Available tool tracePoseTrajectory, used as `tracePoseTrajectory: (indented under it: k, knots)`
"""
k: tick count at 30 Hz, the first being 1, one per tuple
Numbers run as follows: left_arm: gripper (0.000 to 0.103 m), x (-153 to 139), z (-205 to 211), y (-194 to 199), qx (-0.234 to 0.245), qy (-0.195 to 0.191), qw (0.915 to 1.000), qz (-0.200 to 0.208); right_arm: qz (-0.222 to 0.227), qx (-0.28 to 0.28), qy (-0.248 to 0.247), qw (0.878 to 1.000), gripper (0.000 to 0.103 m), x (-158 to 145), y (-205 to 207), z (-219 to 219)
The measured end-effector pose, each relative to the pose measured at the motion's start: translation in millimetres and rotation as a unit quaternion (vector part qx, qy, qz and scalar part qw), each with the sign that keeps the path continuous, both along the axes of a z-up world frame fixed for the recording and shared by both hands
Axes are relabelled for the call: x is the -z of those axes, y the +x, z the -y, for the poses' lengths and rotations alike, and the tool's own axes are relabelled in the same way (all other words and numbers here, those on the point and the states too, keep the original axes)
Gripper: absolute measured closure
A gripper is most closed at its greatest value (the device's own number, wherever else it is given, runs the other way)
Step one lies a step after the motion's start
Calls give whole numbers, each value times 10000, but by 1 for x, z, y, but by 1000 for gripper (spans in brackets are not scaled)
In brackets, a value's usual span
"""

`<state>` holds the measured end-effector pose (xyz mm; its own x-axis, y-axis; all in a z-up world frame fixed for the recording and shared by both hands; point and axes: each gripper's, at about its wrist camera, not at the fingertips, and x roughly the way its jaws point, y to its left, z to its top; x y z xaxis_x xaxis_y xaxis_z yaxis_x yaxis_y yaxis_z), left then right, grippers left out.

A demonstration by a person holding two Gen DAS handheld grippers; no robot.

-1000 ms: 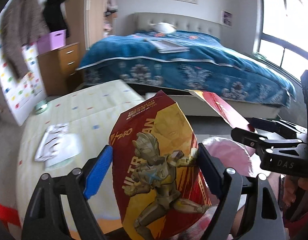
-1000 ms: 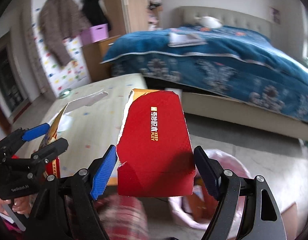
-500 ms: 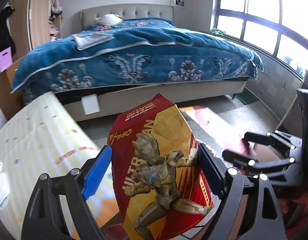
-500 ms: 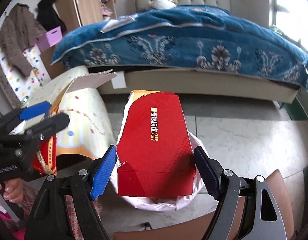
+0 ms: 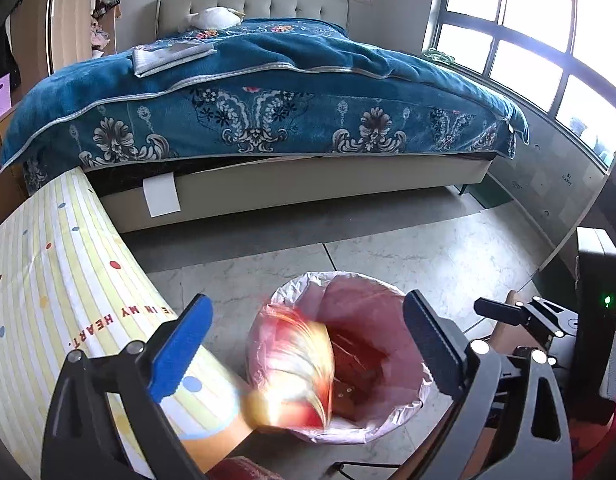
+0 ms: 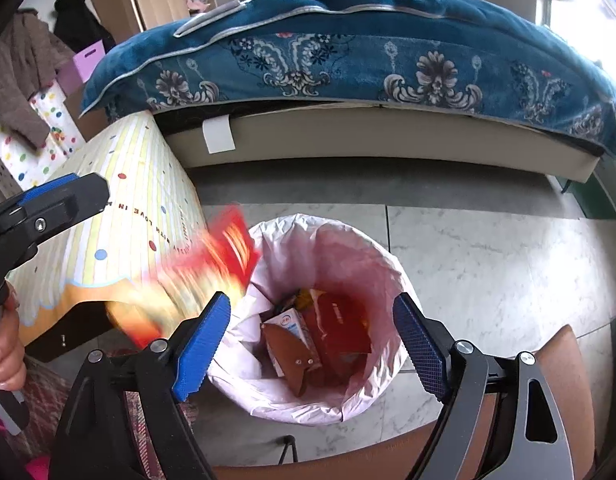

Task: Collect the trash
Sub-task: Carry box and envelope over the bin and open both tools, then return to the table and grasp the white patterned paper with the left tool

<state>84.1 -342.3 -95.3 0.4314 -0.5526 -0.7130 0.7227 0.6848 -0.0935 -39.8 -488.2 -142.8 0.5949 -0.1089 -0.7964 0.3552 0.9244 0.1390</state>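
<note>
A waste bin (image 5: 349, 278) lined with a pink bag stands on the floor below both grippers. My left gripper (image 5: 306, 300) is open, and a red and yellow toy box (image 5: 292, 368), blurred, is dropping at the bin's left rim. The right wrist view shows this falling box (image 6: 212, 264) beside the left gripper (image 6: 68, 196). My right gripper (image 6: 311, 298) is open over the bin (image 6: 387, 256). A red box (image 6: 341, 328) lies inside with a milk carton (image 6: 288, 320) and a brown piece (image 6: 294, 360).
A table with a yellow striped cloth (image 5: 68, 280) stands just left of the bin. A bed with a blue cover (image 5: 268, 92) fills the back. A brown chair (image 6: 559, 344) is close at the lower right. A hand (image 6: 4, 344) holds the left gripper.
Both grippers swung from the table to above the bin and opened. The red box left my right gripper and lies in the bin; the toy box left my left gripper and is falling.
</note>
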Motion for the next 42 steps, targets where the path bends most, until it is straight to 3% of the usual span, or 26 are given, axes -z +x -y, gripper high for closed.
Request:
tracePoseTrajectory:
  k: [11, 19, 23, 29, 42]
  knots:
    - [10, -15, -41, -4, -387, -31, 9990, 209, 281, 153, -3, 9995, 21, -21, -3, -14]
    - [10, -26, -113, -17, -1030, 76, 9932, 541, 585, -384, -24, 9975, 27, -46, 5, -56]
    - [10, -31, -156, -22, -1437, 128, 9875, 640, 656, -822, -90, 9944, 37, -58, 17, -89]
    - [10, -38, -223, -28, -2104, 230, 9743, 771, 715, -1758, -122, 9818, 54, -73, 46, -156]
    - [9, -34, -356, -1, -3510, 432, 9337, 565, 681, -2763, -197, 9585, 53, -82, 120, -282]
